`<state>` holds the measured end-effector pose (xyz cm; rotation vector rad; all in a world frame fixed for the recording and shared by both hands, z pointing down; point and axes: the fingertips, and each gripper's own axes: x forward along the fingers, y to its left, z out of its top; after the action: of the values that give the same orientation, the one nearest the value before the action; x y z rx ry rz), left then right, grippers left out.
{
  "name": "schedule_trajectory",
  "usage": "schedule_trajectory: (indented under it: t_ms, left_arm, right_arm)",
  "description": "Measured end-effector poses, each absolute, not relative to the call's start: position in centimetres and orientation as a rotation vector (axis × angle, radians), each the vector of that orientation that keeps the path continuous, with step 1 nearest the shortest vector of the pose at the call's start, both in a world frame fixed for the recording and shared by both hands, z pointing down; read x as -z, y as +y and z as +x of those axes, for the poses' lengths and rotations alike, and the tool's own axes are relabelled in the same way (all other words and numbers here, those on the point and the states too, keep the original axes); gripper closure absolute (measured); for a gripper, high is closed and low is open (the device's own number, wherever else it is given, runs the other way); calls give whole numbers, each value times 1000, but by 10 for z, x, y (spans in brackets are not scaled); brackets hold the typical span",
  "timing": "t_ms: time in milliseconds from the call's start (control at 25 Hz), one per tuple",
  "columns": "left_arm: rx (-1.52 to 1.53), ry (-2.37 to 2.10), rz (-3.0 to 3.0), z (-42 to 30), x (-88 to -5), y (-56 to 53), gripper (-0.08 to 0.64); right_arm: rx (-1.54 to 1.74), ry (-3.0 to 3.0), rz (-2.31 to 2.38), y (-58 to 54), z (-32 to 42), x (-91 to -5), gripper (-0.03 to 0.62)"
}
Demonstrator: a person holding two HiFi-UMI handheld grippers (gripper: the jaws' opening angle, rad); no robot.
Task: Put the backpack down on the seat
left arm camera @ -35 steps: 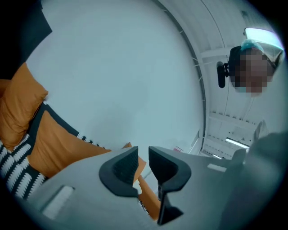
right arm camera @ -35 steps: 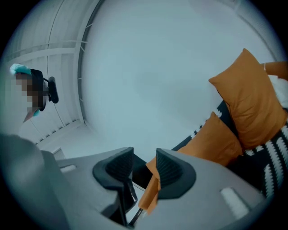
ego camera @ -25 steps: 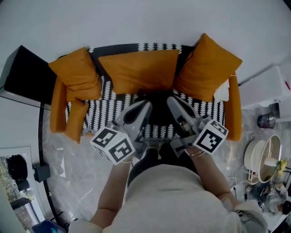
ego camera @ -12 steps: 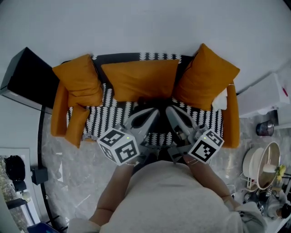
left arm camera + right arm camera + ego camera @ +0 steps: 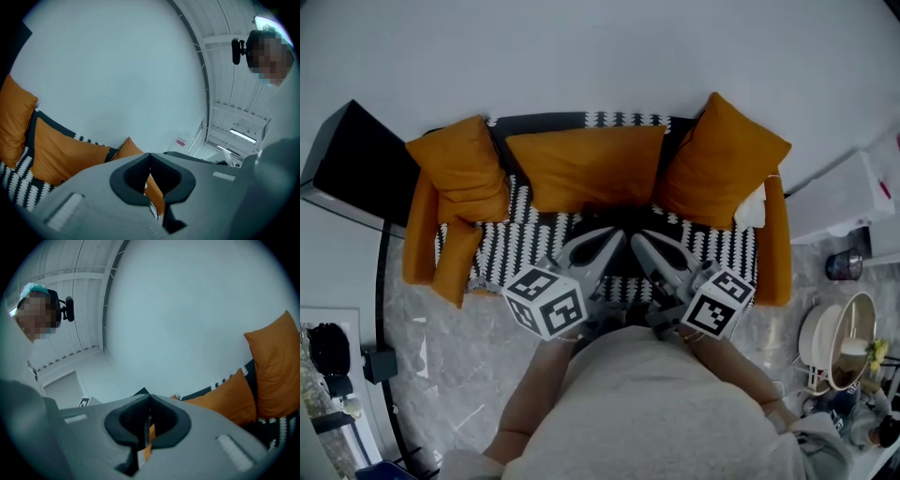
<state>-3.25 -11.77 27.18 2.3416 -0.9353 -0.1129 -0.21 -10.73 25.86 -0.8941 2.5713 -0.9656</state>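
Observation:
In the head view a sofa with a black-and-white patterned seat (image 5: 520, 239) carries three orange cushions (image 5: 586, 169). A dark backpack (image 5: 614, 217) lies on the middle of the seat in front of the centre cushion, partly hidden by my grippers. My left gripper (image 5: 617, 234) and right gripper (image 5: 639, 238) point at it side by side, tips nearly meeting. Both are shut. In the left gripper view the left gripper (image 5: 150, 154) shows closed jaws with nothing between them. The right gripper (image 5: 149, 397) looks the same in its own view. Neither gripper view shows the backpack.
A black cabinet (image 5: 352, 159) stands left of the sofa, a white box (image 5: 848, 192) to the right. Bowls and dishes (image 5: 834, 342) crowd the floor at the lower right. Orange armrests (image 5: 420, 244) bound the seat. The person's torso fills the bottom of the head view.
The two grippers have drawn closer together over the seat's middle, the right one shifting left. The dark backpack is now more covered by them.

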Motion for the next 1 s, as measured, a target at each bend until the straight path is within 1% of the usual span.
schedule_trajectory:
  t_ms: [600,1000]
  left_arm:
    - [95,-919,2267,-33,-296,-114,553]
    - [83,-924,2247,-31,-305,-115,553]
  right_arm:
    - [968,2633,-924,-105,-5,-271,589]
    - [998,2629,-855,-107,-10,-272,589]
